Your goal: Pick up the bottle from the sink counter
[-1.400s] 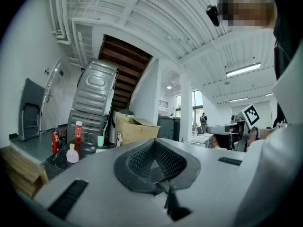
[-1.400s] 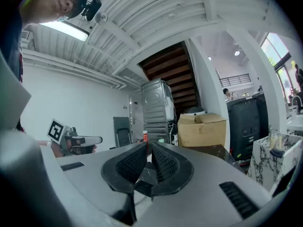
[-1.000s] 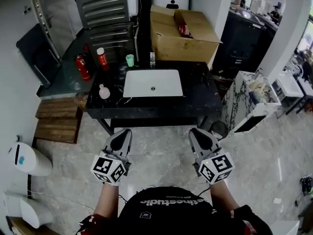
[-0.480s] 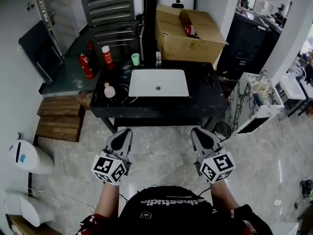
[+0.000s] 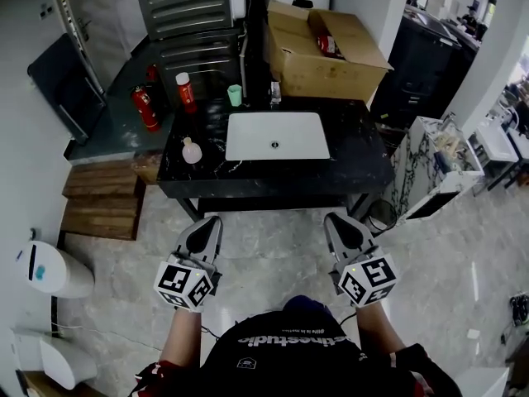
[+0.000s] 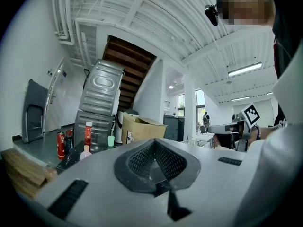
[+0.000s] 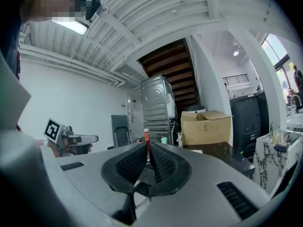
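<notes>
A red bottle with a white cap (image 5: 185,91) stands upright at the back left of the black sink counter (image 5: 355,160). It also shows in the left gripper view as the red bottle (image 6: 88,132) and in the right gripper view as the red bottle (image 7: 146,135). A small pink bottle (image 5: 192,150) stands left of the white basin (image 5: 277,135). My left gripper (image 5: 213,222) and right gripper (image 5: 335,220) hover over the floor, well short of the counter. Both are shut and hold nothing.
A green cup (image 5: 235,94) stands by the tap. Behind the counter are an open cardboard box (image 5: 326,52) and a metal appliance (image 5: 186,7). A red fire extinguisher (image 5: 145,108) stands on the left, wooden steps (image 5: 103,201) below it. A marble cabinet (image 5: 426,168) flanks the right.
The counter has slid slightly right in the head view. Both grippers stay shut and in the same place in that view.
</notes>
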Demonstrator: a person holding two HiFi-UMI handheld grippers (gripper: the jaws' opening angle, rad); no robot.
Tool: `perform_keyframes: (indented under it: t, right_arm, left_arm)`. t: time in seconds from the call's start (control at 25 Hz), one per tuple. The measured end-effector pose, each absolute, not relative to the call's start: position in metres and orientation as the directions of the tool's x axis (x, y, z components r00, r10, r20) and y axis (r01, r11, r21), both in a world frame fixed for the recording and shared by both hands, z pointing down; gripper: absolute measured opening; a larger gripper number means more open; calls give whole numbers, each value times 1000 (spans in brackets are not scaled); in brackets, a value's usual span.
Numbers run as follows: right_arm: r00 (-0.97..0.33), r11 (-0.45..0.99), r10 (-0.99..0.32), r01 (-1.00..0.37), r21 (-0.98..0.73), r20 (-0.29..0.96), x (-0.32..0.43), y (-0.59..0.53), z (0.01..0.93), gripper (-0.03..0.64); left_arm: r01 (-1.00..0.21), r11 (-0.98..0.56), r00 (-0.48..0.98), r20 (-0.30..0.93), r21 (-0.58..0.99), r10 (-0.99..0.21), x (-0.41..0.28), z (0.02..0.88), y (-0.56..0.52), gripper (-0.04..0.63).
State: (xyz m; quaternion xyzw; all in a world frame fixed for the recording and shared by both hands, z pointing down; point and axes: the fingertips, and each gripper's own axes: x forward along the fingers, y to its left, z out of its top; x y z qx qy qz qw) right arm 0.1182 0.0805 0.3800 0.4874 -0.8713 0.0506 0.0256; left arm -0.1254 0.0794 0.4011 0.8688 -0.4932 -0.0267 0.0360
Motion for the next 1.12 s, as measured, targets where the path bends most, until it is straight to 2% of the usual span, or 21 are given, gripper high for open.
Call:
perform_keyframes:
  t: [0.52,0.88,1.12]
  right_arm:
    - [-565,563,-820,-825,-49,89,115,-28,395,46]
    - [-713,715,-695,-699,-19,97,99,-165,389,46]
    - [-793,791,-604,-609,-56,81,70,-224,394,46]
  left_arm:
    - [-860,-504,506,10,81,-862,-114,420,-24,14]
    - [-923,-384,385,25,24,-923,-115,406,-148,14]
    - [-952,-307,307,53,-7,-950,-122,409,-187,14]
